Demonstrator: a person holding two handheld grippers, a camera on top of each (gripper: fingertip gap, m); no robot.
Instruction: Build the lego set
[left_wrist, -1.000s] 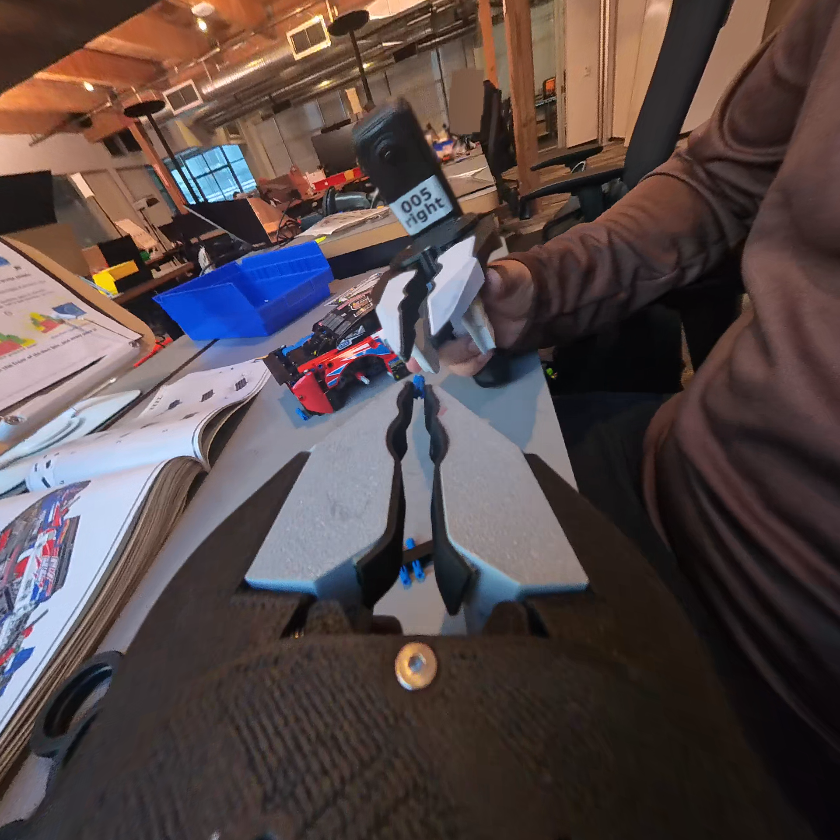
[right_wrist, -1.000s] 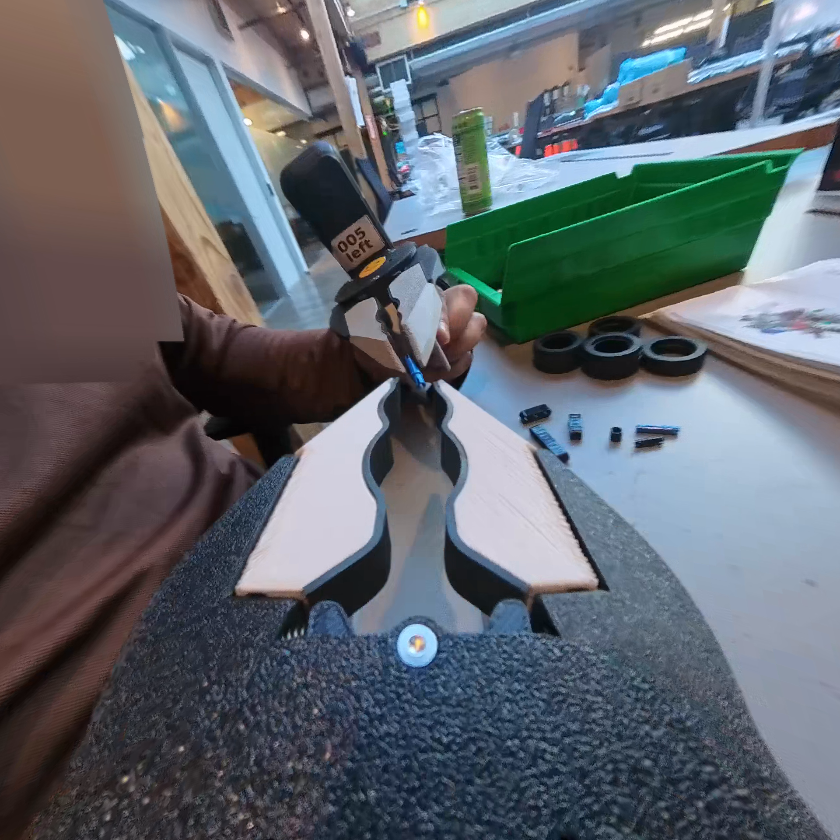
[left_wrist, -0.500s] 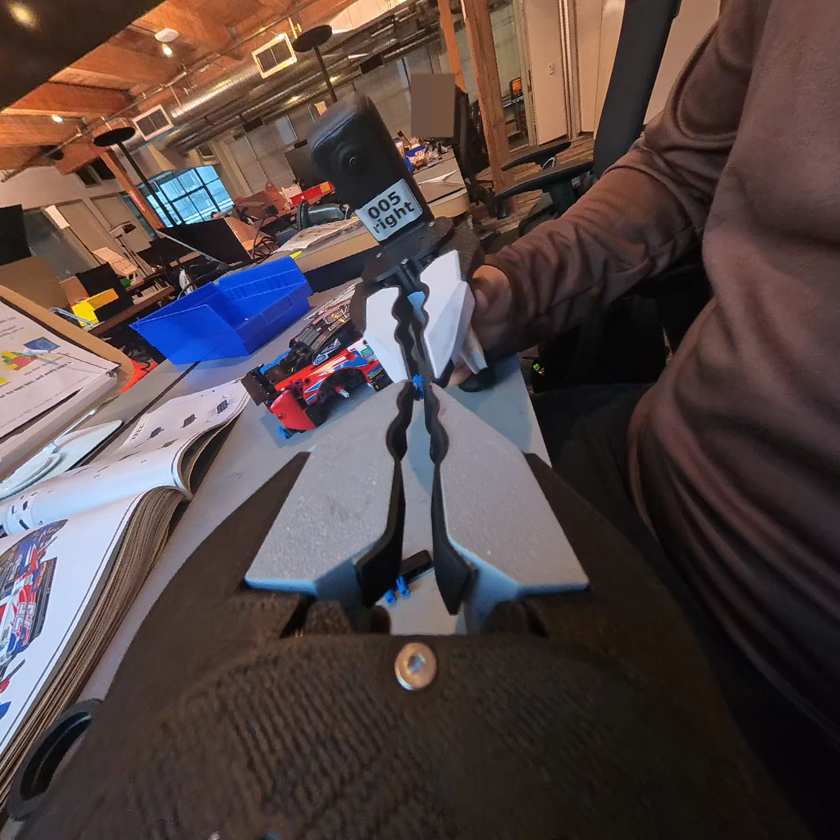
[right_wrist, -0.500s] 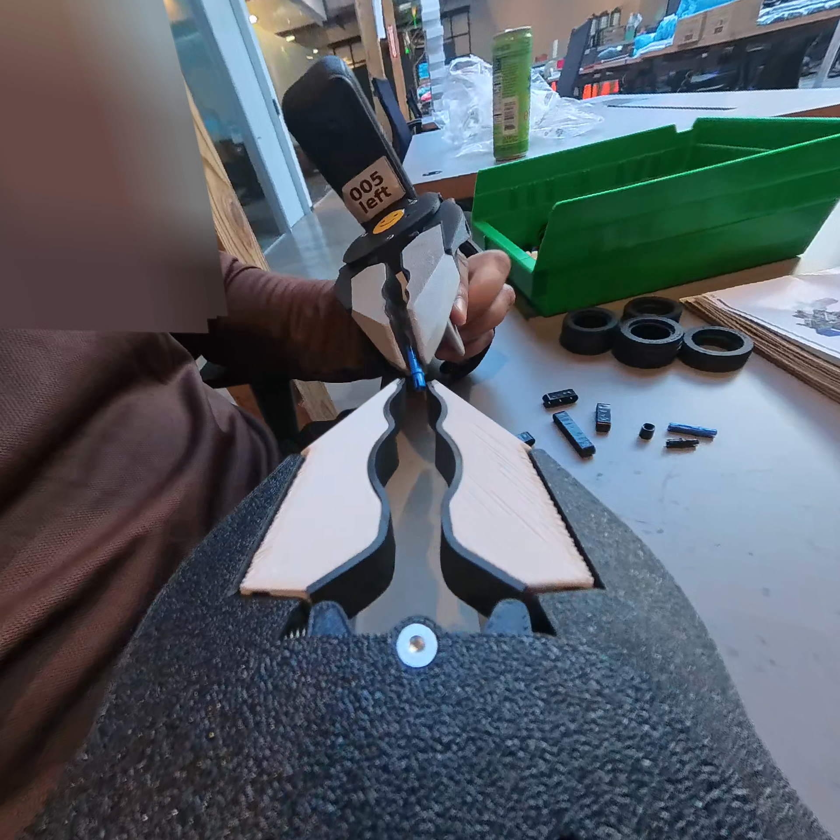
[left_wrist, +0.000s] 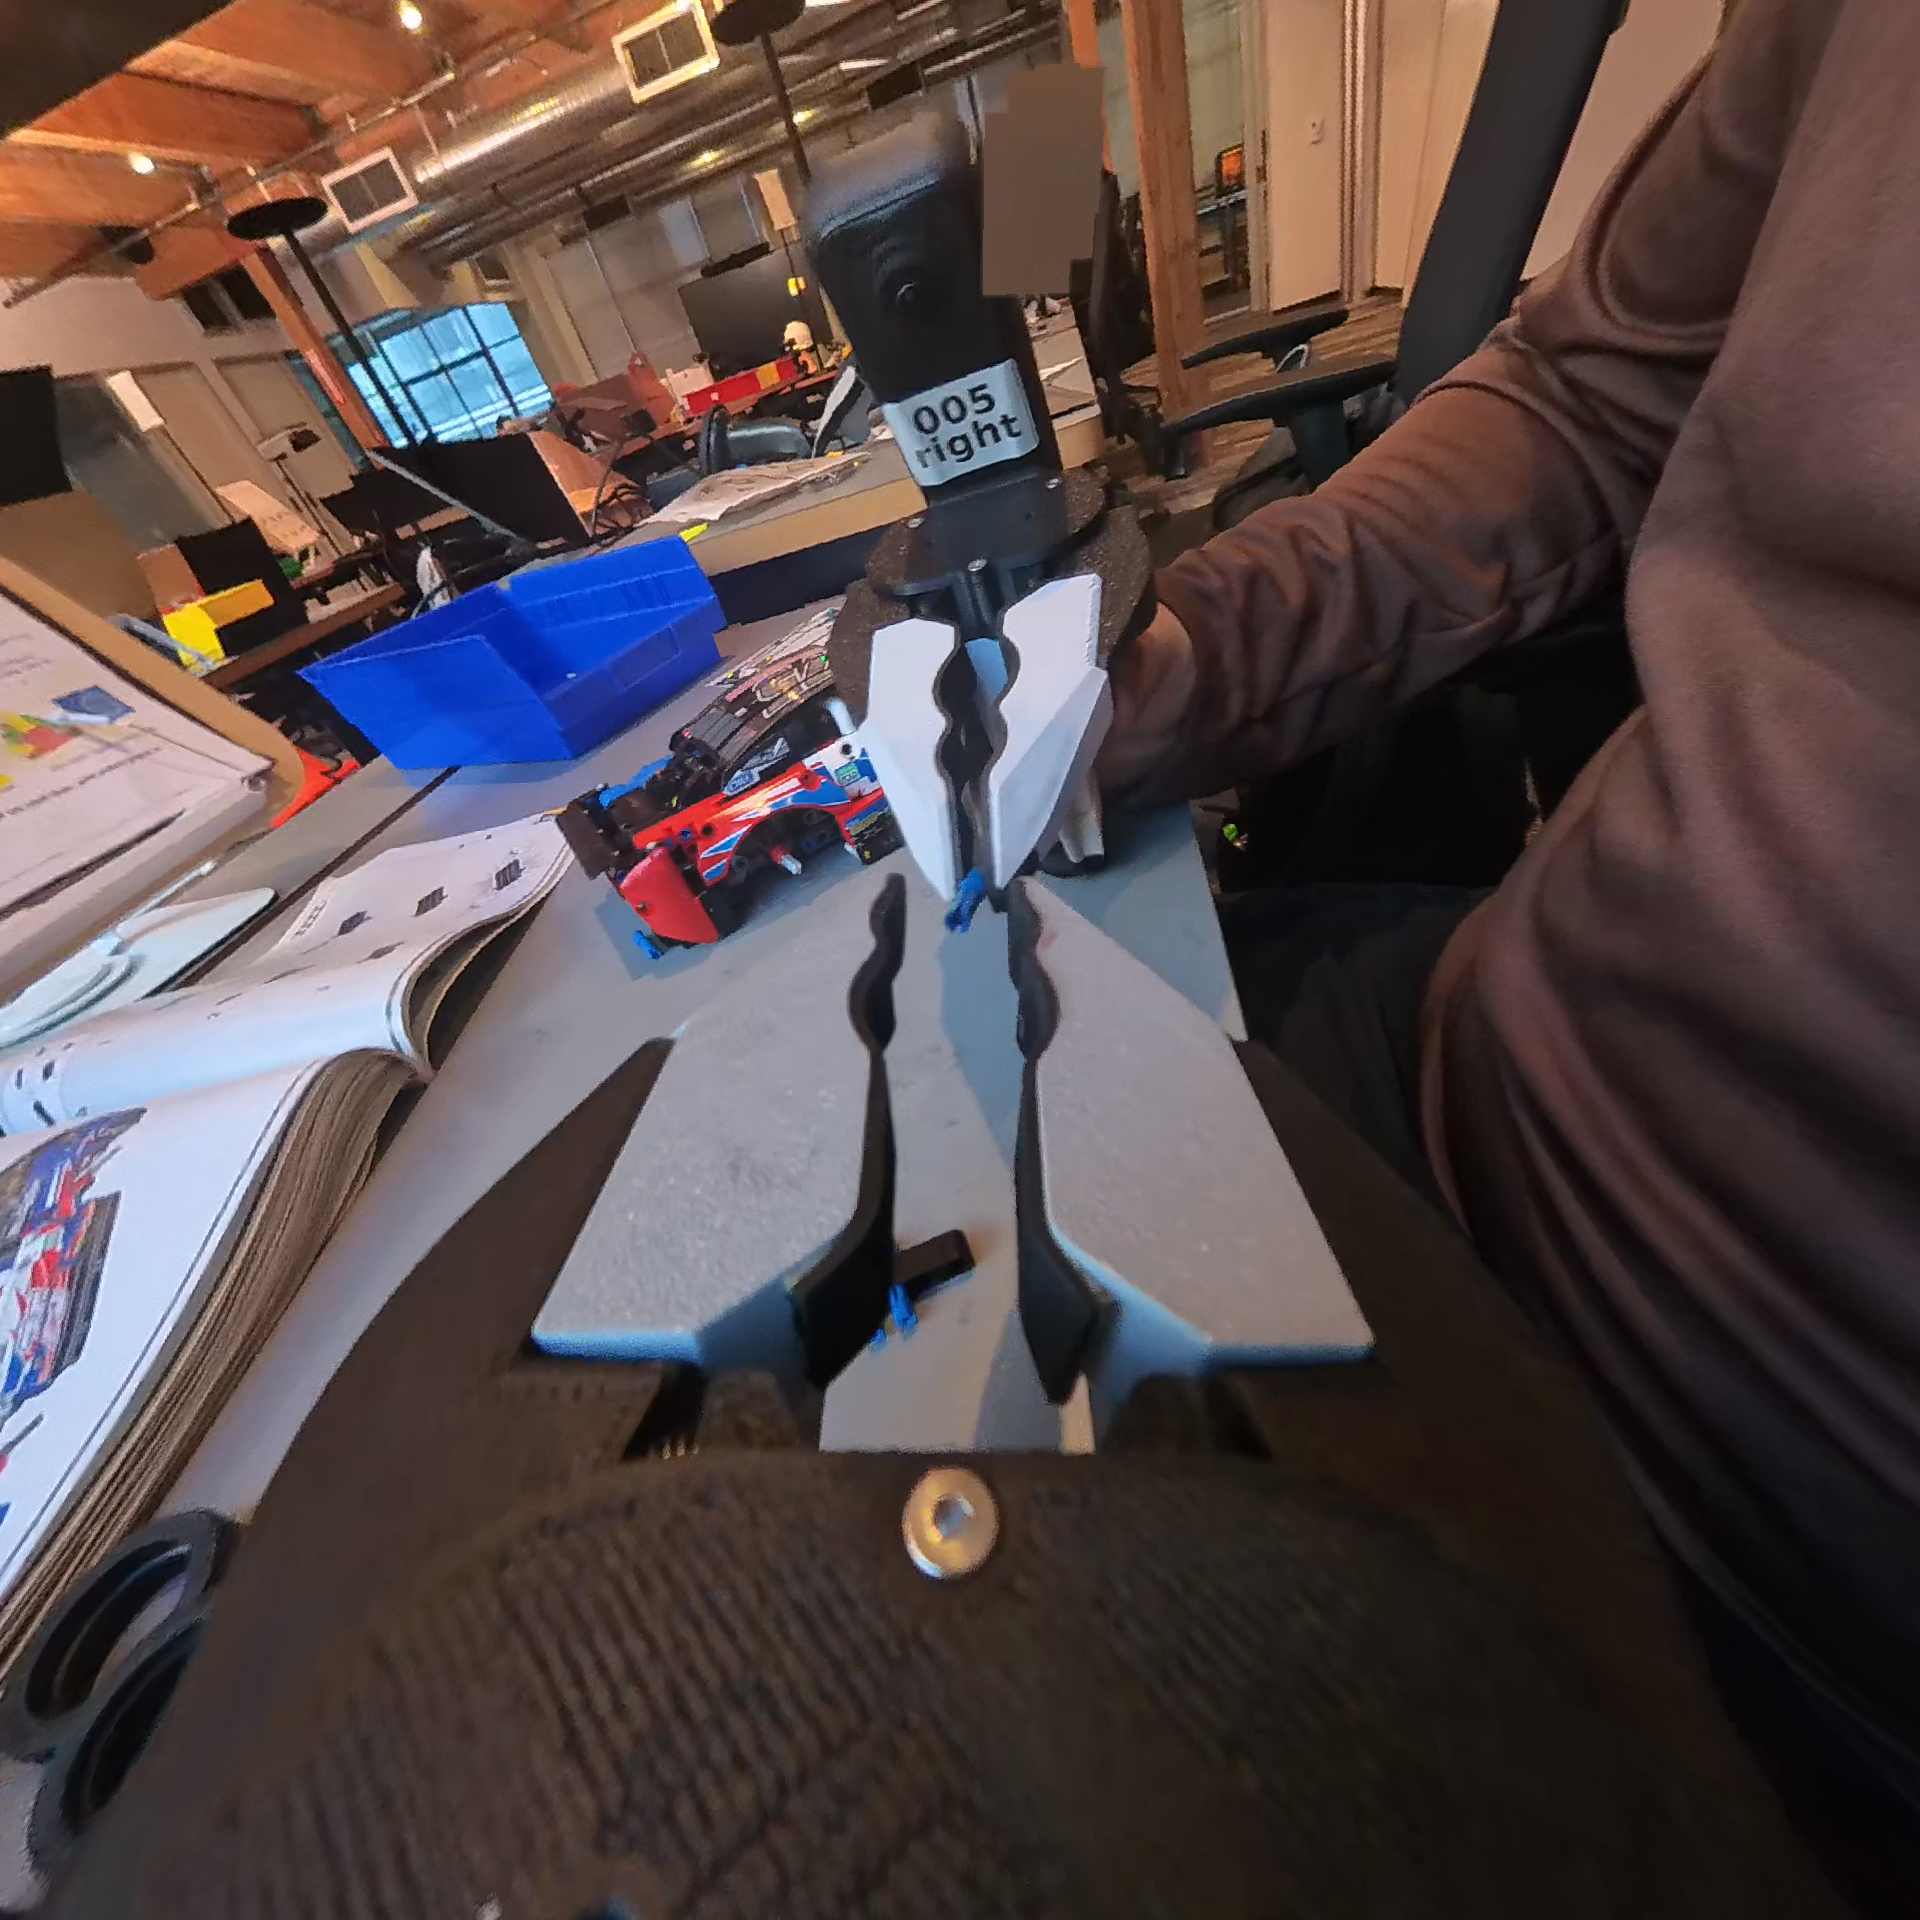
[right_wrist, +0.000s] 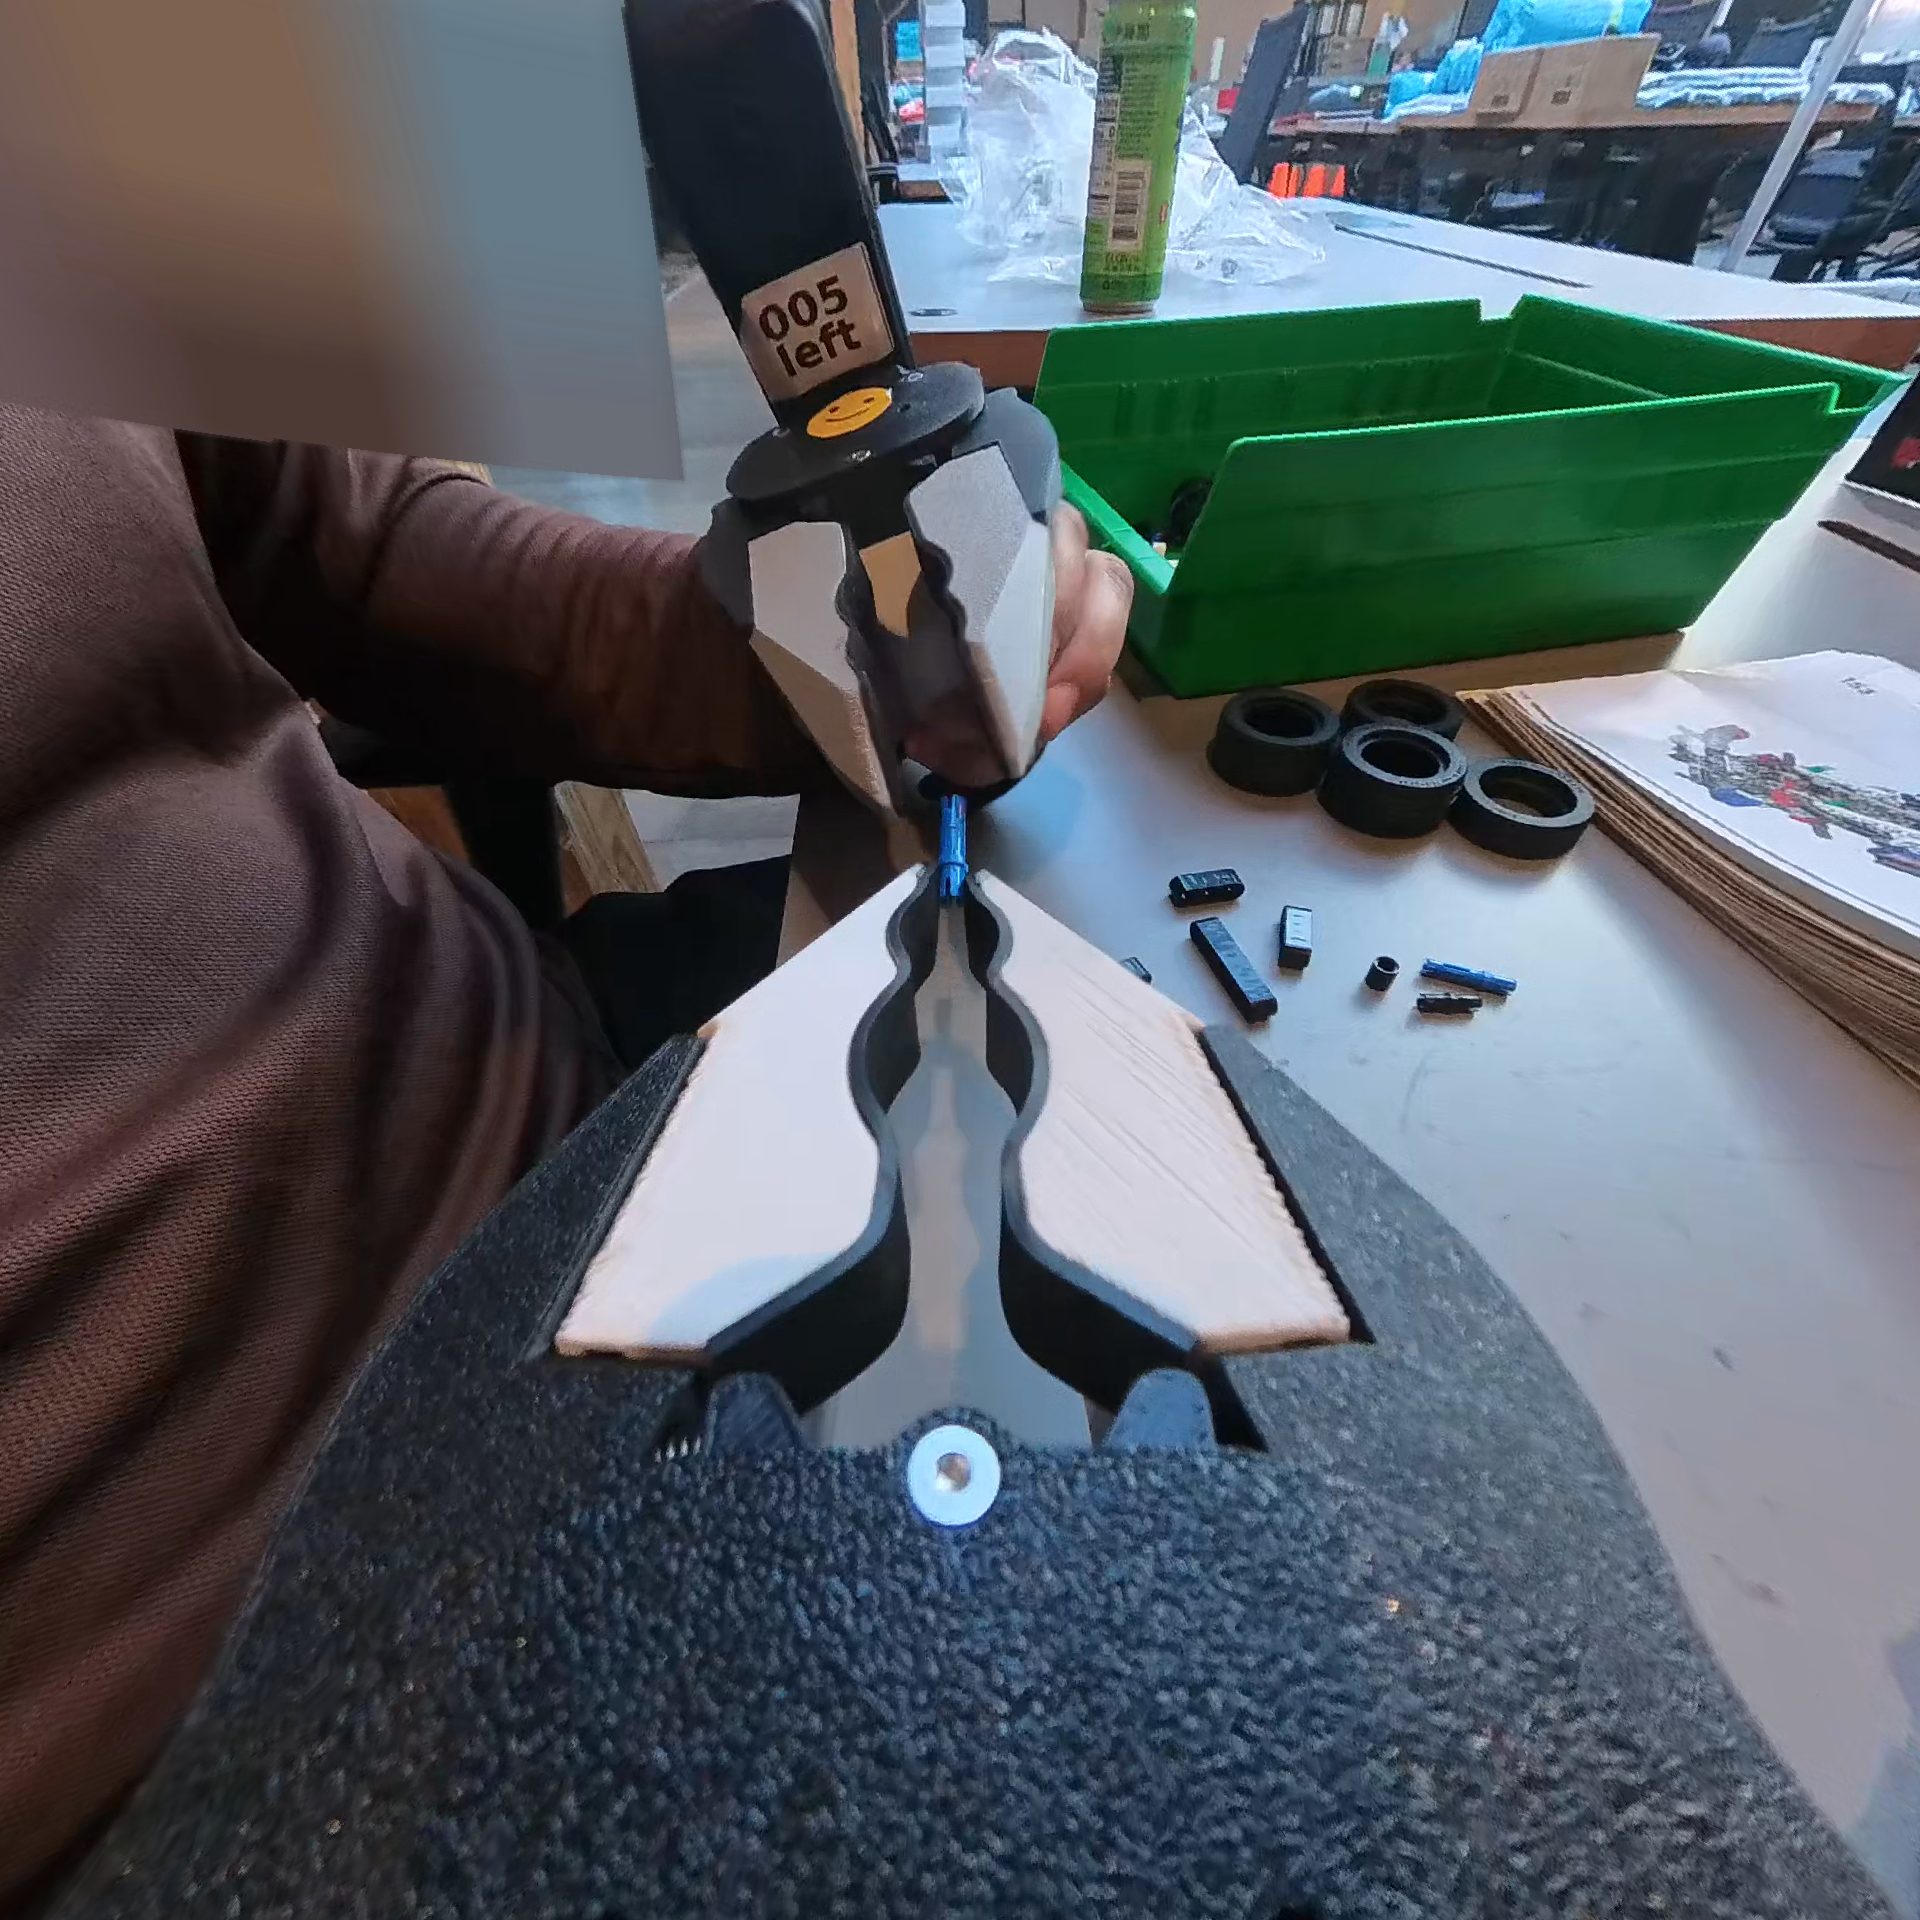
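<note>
A: Hand-held grippers, state?
B: Right hand-held gripper (right_wrist: 951, 894) is closed on a blue pin (right_wrist: 950, 850), pinched at the tips. Left hand-held gripper (left_wrist: 954, 914) is parted, nothing held; the pin is seen just betw. its tips.

A: Tabletop?
B: Grey tabletop (right_wrist: 1558, 1195), lightly scuffed. Four black tyres (right_wrist: 1392, 764) are grouped near a green bin (right_wrist: 1455, 499); small black pieces (right_wrist: 1231, 966) lie scattered beside. A red lego car (left_wrist: 748, 821) is parked by an open manual (left_wrist: 260, 1049), blue bin (left_wrist: 520, 665) behind.

A: Room?
B: Open workshop w/ wood beams, exposed ducts, desks & chairs
</note>
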